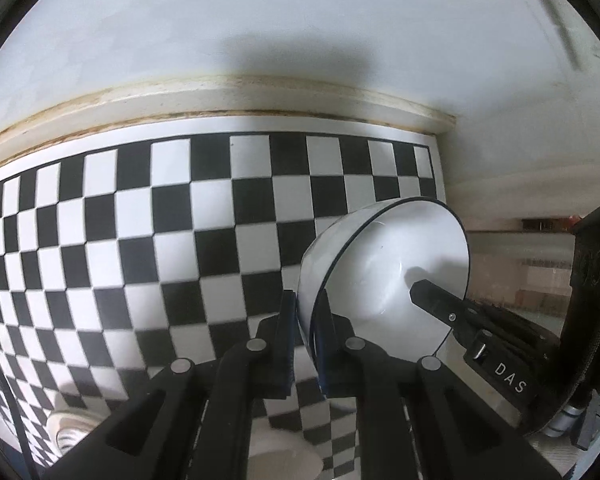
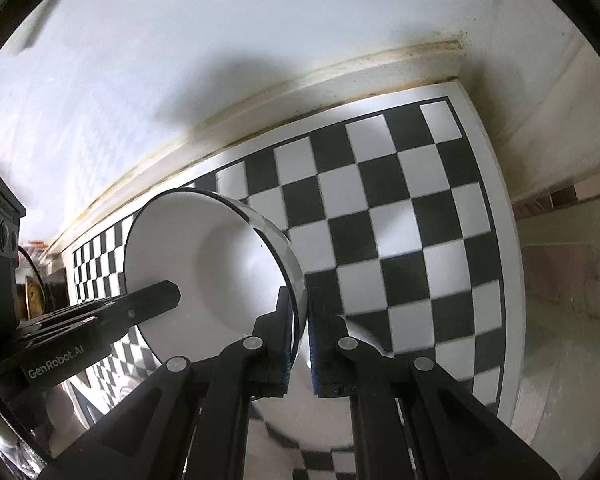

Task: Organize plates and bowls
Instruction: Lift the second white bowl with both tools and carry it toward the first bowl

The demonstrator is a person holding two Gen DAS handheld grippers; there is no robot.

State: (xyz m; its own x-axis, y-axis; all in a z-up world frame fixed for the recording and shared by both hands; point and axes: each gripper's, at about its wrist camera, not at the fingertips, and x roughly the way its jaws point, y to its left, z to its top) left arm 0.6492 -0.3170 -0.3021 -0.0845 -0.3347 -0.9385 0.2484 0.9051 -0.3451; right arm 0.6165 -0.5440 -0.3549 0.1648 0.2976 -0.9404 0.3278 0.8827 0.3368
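Observation:
A white bowl with a thin dark rim (image 1: 384,264) is held up over the black-and-white checkered mat (image 1: 140,240). My left gripper (image 1: 306,320) is shut on its rim at one side. My right gripper (image 2: 300,320) is shut on the rim of the same bowl (image 2: 220,256) at the opposite side. Each gripper shows in the other's view, a finger reaching into the bowl: the right one (image 1: 440,300) in the left wrist view, the left one (image 2: 148,300) in the right wrist view. The bowl is tilted, its inside facing sideways.
The checkered mat (image 2: 400,220) lies against a white wall with a stained ledge (image 1: 220,96). A white dish (image 2: 340,420) lies below the grippers on the mat. A round drain-like fitting (image 1: 68,432) sits at lower left. The mat's right edge (image 2: 504,280) borders a pale counter.

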